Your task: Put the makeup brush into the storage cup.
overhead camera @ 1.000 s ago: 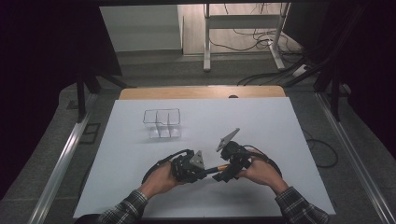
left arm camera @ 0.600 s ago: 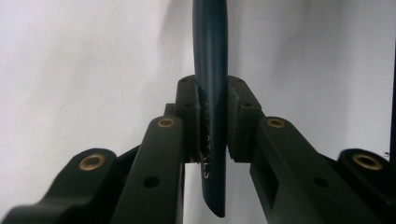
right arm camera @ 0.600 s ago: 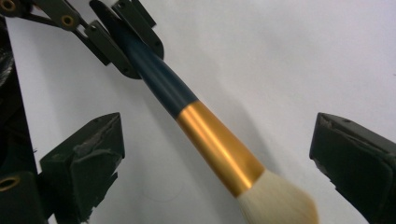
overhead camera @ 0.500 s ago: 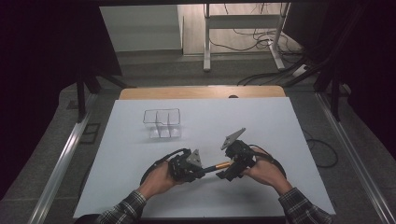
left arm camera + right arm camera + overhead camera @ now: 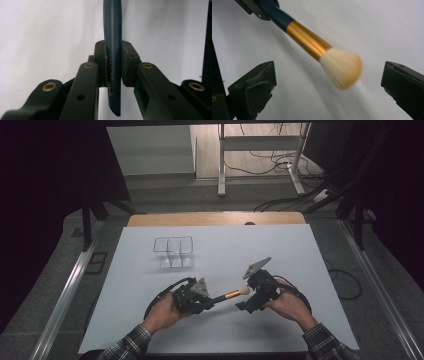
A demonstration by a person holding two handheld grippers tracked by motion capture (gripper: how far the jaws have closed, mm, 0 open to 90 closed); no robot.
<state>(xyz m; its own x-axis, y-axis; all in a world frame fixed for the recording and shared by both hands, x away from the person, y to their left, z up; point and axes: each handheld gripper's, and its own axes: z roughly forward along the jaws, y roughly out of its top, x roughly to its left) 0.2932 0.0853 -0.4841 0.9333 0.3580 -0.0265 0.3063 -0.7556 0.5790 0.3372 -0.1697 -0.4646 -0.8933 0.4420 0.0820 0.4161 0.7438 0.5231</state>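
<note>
A makeup brush with a dark blue handle, gold ferrule and pale bristles lies level above the white table between the two hands. My left gripper is shut on the handle, with both pads pressed on it in the left gripper view. My right gripper stands open; its jaws have just been opening. In the right gripper view the bristle head hangs between the wide-apart pads of the right gripper, touching neither.
A clear plastic box with compartments stands on the white table cover, beyond the left hand. The table's wooden far edge borders a grey floor with cables and metal rails at both sides.
The right gripper's jaws have drawn apart from the brush head. Both hands have stayed nearly in place, and the left gripper still holds the handle.
</note>
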